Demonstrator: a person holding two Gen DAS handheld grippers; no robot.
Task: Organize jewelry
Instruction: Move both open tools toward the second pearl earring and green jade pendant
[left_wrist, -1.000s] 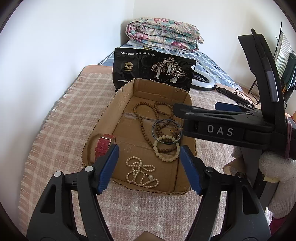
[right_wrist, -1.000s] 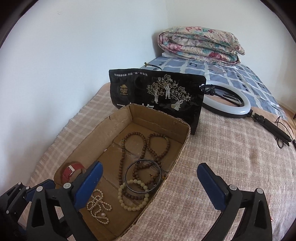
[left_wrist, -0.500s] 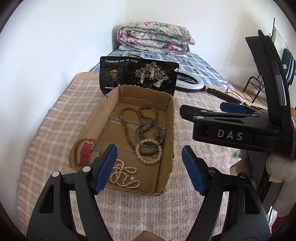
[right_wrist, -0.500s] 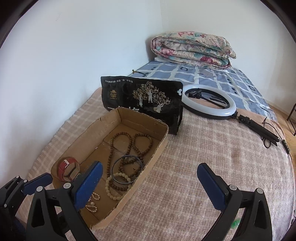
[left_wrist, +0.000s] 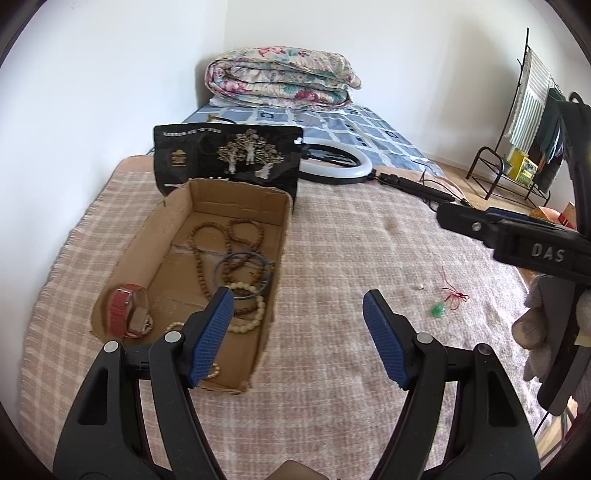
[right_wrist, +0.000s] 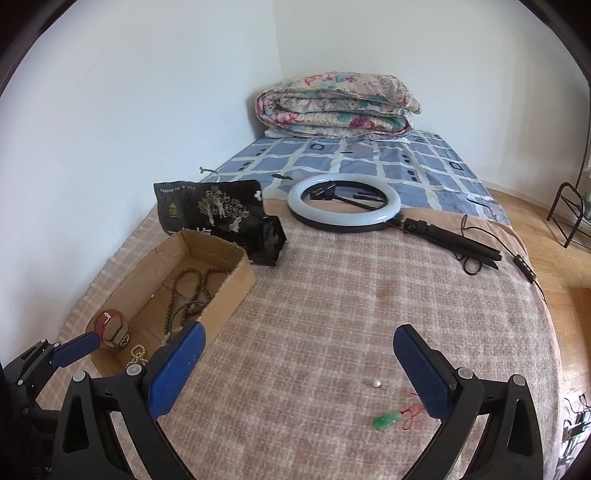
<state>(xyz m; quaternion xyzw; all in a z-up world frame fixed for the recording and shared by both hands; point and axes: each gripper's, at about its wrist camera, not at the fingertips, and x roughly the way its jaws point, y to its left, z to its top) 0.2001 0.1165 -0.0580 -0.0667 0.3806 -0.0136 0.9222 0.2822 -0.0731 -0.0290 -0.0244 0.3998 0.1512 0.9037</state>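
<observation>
The left tool (left_wrist: 297, 332) hangs with its blue ribbed pads spread wide and nothing between them, angled down over the near edge of the cardboard box (left_wrist: 155, 236). The right tool (right_wrist: 297, 369) is likewise spread and empty, tilted down over bare blanket; from the left wrist view its black body shows at the right, held by a gloved hand (left_wrist: 535, 325).

Both hover above a pink and beige checked blanket (right_wrist: 314, 295) with a coarse woven nap, spread over a bed. Beyond it lies a blue patterned sheet (right_wrist: 369, 158), and a folded floral quilt (right_wrist: 332, 107) sits in the corner of plain white walls. A wooden floor and a black metal rack (left_wrist: 506, 173) show at the right.

The jewelry sits mostly in the shallow open box: a long strand of brown wooden beads (left_wrist: 221, 236), a dark thin bangle (left_wrist: 240, 273), a cream bead bracelet (left_wrist: 247, 321), a pale pearl strand (right_wrist: 137, 354) and a red-strapped watch (left_wrist: 125, 310). On the blanket, well apart from the box, lie a green pendant on red cord (right_wrist: 386, 421) and a small pearl piece (right_wrist: 376, 384). A glossy black bag (right_wrist: 218, 214) stands behind the box, a ring light (right_wrist: 343, 203) beside it.
</observation>
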